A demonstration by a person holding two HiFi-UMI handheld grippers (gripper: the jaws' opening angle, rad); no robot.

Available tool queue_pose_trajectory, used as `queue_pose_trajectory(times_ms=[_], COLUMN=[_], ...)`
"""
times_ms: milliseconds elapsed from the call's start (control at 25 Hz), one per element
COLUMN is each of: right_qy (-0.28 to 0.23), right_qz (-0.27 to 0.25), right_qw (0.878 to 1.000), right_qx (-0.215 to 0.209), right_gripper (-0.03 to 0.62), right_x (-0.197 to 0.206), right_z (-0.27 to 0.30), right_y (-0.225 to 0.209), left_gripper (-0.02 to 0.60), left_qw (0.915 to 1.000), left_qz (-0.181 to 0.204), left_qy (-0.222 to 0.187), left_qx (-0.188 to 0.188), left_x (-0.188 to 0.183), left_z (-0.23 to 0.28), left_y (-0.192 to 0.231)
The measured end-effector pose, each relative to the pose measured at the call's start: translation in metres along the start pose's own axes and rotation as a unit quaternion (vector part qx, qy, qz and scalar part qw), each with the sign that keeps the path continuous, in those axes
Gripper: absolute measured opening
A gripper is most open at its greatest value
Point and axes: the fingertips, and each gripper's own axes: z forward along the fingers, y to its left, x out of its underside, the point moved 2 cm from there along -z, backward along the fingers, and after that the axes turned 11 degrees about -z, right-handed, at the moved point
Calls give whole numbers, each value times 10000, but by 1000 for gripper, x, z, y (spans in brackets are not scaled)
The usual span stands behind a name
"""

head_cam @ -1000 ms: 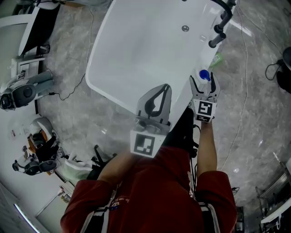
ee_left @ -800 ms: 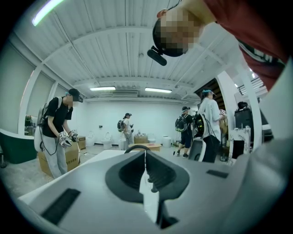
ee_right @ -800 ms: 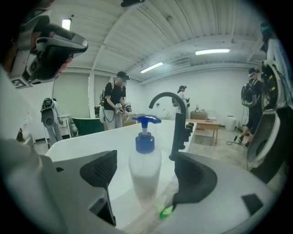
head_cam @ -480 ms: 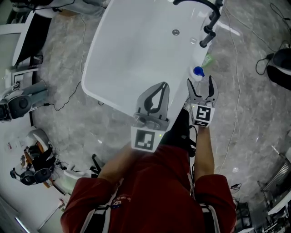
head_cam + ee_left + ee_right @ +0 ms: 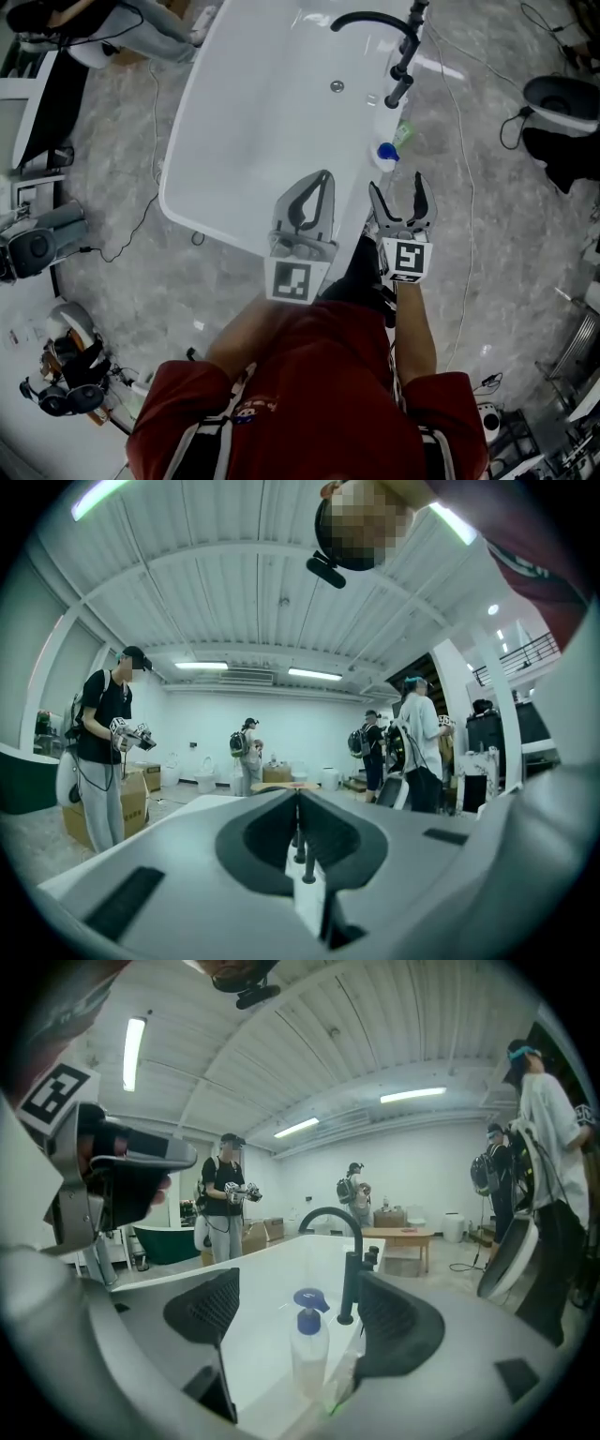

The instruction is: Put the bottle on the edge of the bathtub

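A clear bottle [image 5: 384,156] with a blue pump top stands upright on the right rim of the white bathtub [image 5: 234,122]. My right gripper [image 5: 397,186] is open just short of it, jaws spread and touching nothing. In the right gripper view the bottle [image 5: 308,1358] stands free on the rim between and beyond the two black pads [image 5: 204,1311]. My left gripper [image 5: 319,183] hovers over the tub's near end, shut and empty. In the left gripper view, the left gripper [image 5: 298,808] points out into the room.
A black faucet [image 5: 401,56] rises from the rim just beyond the bottle, with a small green item [image 5: 403,134] between them. Cables [image 5: 464,234] run over the marble floor on the right. Equipment [image 5: 37,248] sits at the left. Several people [image 5: 105,742] stand in the room.
The right gripper has let go of the bottle, opened and drawn back towards me. The bottle stays on the rim. The left gripper has held its pose.
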Motion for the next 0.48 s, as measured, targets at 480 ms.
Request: queue_pose_trajectory(times_ms=[480], right_qy=[-632], right_qz=[-398], right_qw=[9959], right_qx=[515], right_gripper=[382], right_x=[-100], right_z=[-61], right_y=[-12], left_gripper=[15], left_qw=[9985], left_qz=[82], left_qy=[-276], left_qx=[461], left_x=[-19], left_z=[-1], left_y=[-7])
